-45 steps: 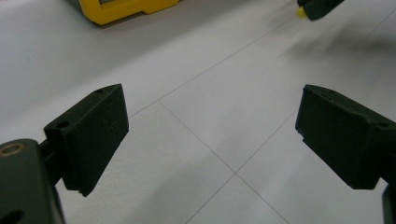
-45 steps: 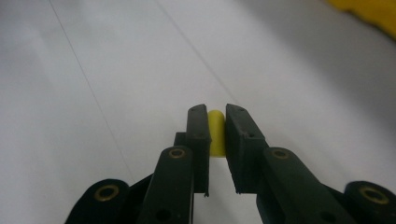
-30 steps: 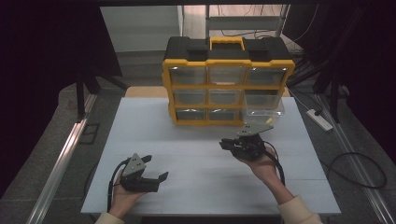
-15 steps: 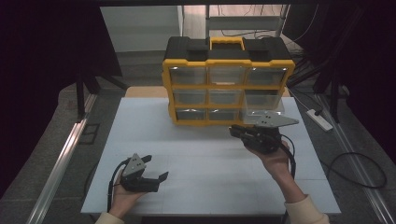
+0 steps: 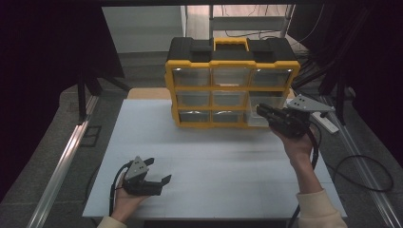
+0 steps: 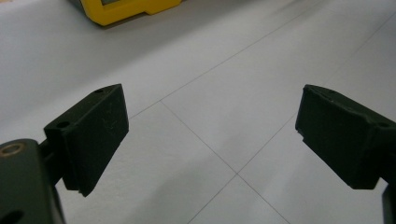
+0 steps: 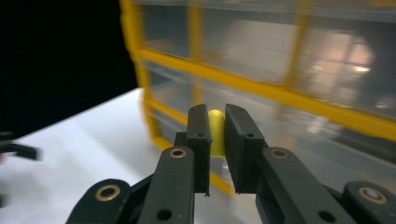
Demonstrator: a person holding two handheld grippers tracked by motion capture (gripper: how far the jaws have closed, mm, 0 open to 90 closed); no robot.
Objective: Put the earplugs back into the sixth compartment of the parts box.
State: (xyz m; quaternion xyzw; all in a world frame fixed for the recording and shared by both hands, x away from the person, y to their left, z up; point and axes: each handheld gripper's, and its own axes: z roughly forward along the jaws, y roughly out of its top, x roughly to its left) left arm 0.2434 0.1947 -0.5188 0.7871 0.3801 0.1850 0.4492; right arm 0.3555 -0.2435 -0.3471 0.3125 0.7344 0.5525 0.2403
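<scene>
A yellow and black organizer with clear drawers stands at the back of the white table. My right gripper is raised in front of the organizer's lower right drawers. In the right gripper view this gripper is shut on a small rounded yellow piece, with the organizer's clear drawers close behind. Near the table's front left corner my left gripper rests open in a hand. Its jaws stand wide apart over bare table with nothing between them.
A clear drawer at the organizer's lower right appears to stick out a little. A corner of the organizer is at the top of the left gripper view. Cables and a power strip lie on the floor to the right.
My right gripper has risen and moved right and back, from the table's middle right up to the organizer's lower right drawers. The left gripper has stayed where it was.
</scene>
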